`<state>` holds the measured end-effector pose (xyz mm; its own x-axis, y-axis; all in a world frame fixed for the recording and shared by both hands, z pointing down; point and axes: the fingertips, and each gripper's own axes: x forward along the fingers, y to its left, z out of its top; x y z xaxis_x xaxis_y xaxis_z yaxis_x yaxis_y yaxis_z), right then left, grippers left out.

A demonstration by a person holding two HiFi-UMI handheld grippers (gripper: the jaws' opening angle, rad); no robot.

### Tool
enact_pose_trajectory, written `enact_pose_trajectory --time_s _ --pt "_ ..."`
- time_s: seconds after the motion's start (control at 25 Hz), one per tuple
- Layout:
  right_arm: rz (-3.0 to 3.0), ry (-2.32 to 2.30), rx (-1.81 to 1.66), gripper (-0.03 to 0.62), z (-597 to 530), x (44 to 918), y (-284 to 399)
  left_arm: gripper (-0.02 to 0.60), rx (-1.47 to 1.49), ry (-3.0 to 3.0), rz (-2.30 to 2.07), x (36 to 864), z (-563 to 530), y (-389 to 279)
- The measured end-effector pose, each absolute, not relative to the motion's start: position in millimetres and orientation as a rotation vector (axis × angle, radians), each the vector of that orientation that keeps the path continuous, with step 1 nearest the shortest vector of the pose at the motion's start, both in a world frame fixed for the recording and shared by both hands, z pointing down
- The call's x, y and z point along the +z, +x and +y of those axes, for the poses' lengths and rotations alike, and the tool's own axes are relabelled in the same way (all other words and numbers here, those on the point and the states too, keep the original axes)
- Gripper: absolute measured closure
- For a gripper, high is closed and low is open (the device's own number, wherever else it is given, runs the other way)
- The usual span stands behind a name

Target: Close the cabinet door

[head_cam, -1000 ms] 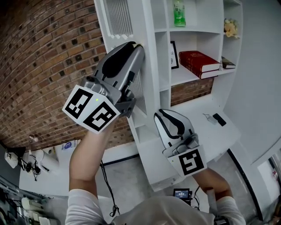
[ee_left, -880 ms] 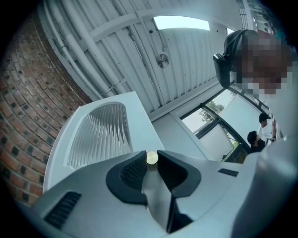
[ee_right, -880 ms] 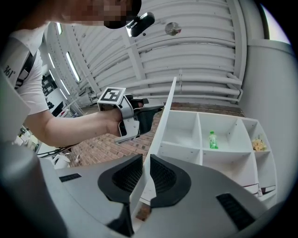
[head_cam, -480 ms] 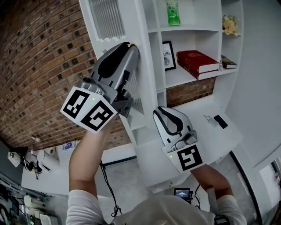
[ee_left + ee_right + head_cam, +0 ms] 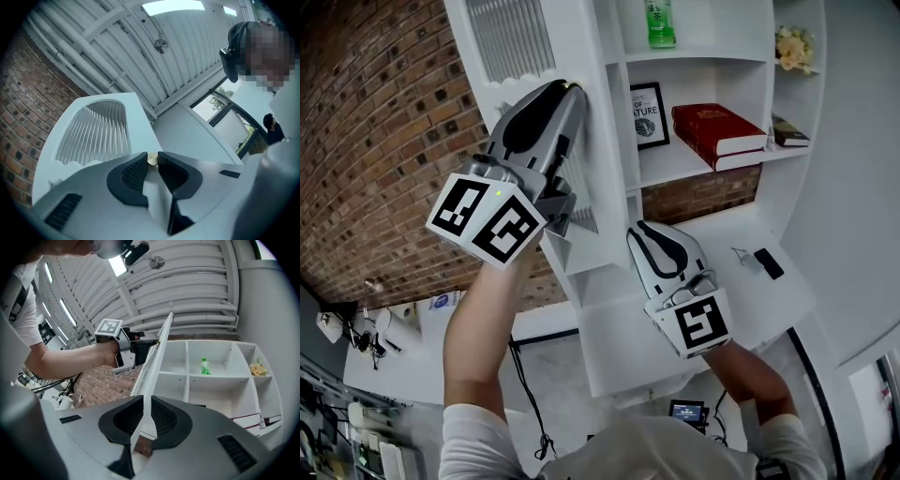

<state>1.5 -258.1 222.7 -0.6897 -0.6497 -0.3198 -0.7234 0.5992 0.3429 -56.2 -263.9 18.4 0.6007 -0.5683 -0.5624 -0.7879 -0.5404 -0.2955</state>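
Swing wedge between cabinet door (image 5: pixel 602 122) and shelf unit (image 5: pixel 769 84) is open air in the right gripper view. Shelf contents sit in their bays:
- green bottle (image 5: pixel 659 23) in the top bay
- framed picture (image 5: pixel 649 114) and red book (image 5: pixel 717 129) in the bay below
- flowers (image 5: pixel 792 47) in the right column (can't tell whether the red book overhangs its shelf lip)

Door edge is taken twice: left gripper (image 5: pixel 570 86) clamped on the brass knob (image 5: pixel 153 159), right gripper (image 5: pixel 640 231) lower down, jaws pinched on the edge. Brick wall (image 5: pixel 384 122) bounds the door's outer side, and the left forearm (image 5: pixel 483 319) fills part of that room. Desk top (image 5: pixel 741 281) carries a small dark object (image 5: pixel 768 263), well apart from the door.
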Motion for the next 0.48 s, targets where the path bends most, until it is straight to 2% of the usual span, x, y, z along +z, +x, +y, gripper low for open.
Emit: enact_pose_trajectory --time_s 0.48 --pt "2.681 -1.142 0.665 0.526 -285 233 1 0.505 0.52 -2.307 1.081 17 -280 -46"
